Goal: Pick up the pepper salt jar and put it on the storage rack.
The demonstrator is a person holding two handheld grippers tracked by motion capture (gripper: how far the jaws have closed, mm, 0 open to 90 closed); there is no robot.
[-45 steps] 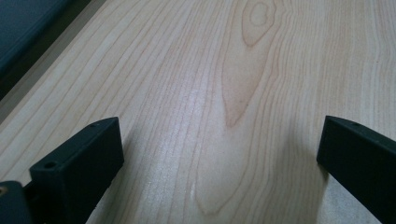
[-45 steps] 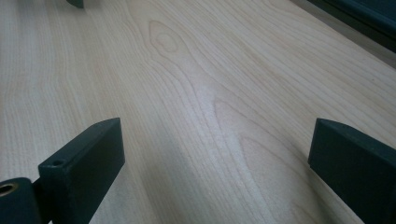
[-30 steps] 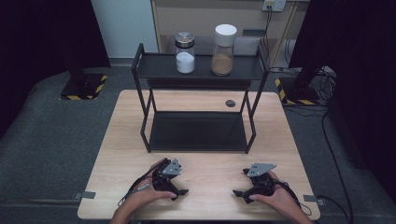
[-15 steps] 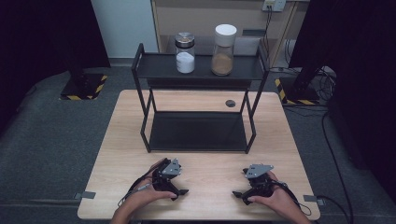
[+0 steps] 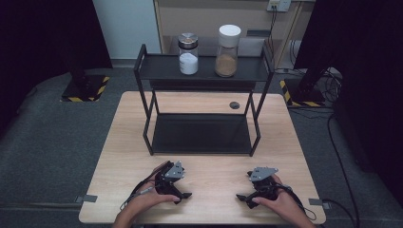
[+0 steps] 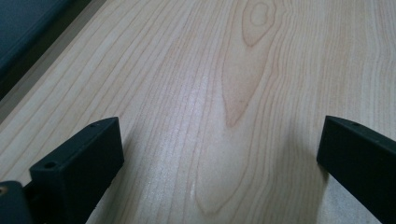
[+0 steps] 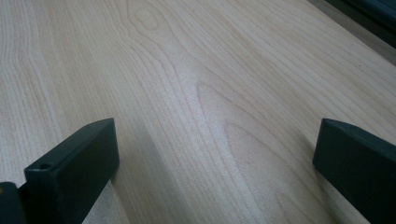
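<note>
Both grippers rest on the light wooden bench (image 5: 209, 164) near its front edge, well apart. The left gripper (image 6: 219, 154) and right gripper (image 7: 215, 154) each stand wide open over bare wood, holding nothing. Beyond them stands a black metal two-tier rack (image 5: 202, 71).

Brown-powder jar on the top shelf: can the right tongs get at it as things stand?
Probably yes. The right tongs rest open on the table's near edge, and the brown-powder jar stands exposed on the rack's top shelf, white-powder jar apart beside it.
</note>
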